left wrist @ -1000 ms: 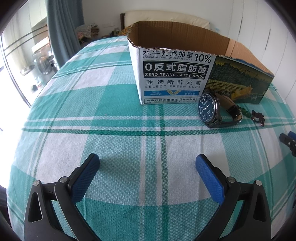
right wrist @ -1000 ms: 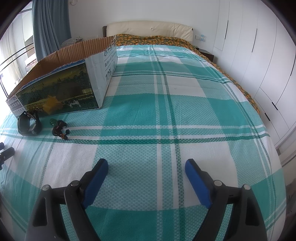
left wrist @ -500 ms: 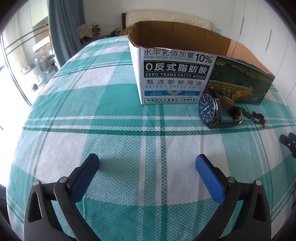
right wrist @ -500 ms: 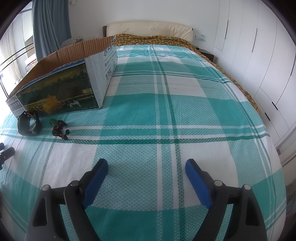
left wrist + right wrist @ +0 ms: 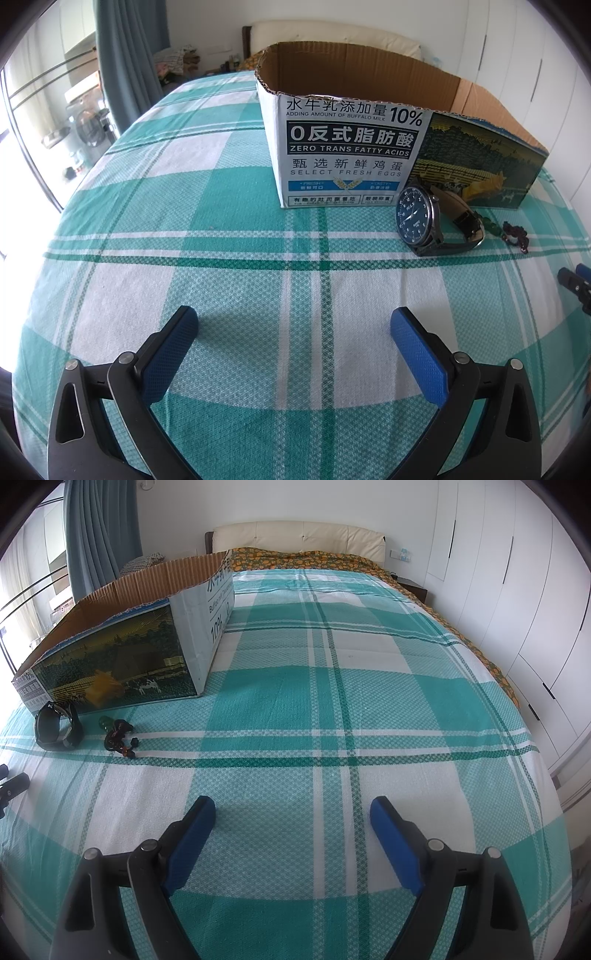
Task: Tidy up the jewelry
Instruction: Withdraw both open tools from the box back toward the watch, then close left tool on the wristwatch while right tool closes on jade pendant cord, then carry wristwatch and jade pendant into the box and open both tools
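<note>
On the bed, the left wrist view shows the left gripper (image 5: 294, 325) poised over a teal-and-white plaid bedspread (image 5: 221, 236), its blue-padded jaws spread wide with only cloth between them. An open-topped cardboard box (image 5: 351, 155), printed with Chinese and English text, stands on the bedspread beyond the gripper. A wristwatch (image 5: 430, 219) with a dark blue dial rests on its side just in front of the box's right portion, dial facing left, strap looped behind it. A green bead (image 5: 489, 225) lies just right of the strap, and a dark red beaded piece (image 5: 515, 236) lies just right of the bead. Part of the right gripper shows at the right edge of this view.

From the right wrist view, the right gripper (image 5: 293, 805) also stands over bare bedspread (image 5: 369, 701), jaws spread wide and gripping nothing. The box (image 5: 122, 661) sits at far left. The wristwatch (image 5: 57, 729) lies in front of the box's near corner, with the green bead (image 5: 104, 722) and the dark red beaded piece (image 5: 120, 738) just to its right. All three items are well apart from both grippers. A headboard (image 5: 295, 535) and white wardrobe doors (image 5: 517, 590) border the bed.
</note>
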The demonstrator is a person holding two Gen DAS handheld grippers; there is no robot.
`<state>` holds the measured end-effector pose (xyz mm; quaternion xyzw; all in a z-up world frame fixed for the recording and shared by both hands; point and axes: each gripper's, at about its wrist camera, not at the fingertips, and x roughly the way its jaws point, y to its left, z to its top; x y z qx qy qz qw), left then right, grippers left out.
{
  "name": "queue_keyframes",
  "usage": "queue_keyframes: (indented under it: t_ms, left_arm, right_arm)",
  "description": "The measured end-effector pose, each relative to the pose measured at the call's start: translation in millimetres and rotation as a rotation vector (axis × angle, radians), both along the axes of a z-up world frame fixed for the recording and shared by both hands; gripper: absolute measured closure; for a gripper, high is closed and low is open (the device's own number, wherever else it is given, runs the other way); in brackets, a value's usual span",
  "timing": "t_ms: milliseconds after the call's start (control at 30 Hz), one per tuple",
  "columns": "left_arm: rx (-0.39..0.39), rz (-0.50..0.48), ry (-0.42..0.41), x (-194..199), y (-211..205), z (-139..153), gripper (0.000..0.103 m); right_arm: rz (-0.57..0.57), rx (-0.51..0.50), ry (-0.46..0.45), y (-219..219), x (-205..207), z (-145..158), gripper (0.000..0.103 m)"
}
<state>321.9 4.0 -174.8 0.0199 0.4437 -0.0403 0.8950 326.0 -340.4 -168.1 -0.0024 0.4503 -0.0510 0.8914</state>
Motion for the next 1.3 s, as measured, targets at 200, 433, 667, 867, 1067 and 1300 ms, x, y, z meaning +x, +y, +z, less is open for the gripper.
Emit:
queue_keyframes:
  t_ms: [200,433,667,867,1067,1300]
  left_arm:
    - [-0.22,-0.111,-0.005,-2,8,12,0.0]
    - [-0.228,-0.186,-0.037,17,-32,26,0.001]
    - [-0.186,-0.137,0.009,41,-49,18,0.012]
    - [-0.152,-0.159,0.032,45,-53,13,0.085]
    - [-0.15,-0.179,0.019,28,-44,23,0.094]
    - [-0.221,-0.175,0.003,-5,-20,47,0.094]
  right_arm:
    - [0.002,-0.005,0.011,2,-3,1,0.015]
    - [0.12,0.106,-0.051,26,-12,19,0.015]
    - [0.351,0.161,0.012,79,35,17,0.016]
    - [0.415,0.1,0.034,105,66,1,0.081]
    - [0.363,0.216,-0.018,88,47,26,0.09]
    - [0.311,0.294,-0.043,69,13,61,0.09]
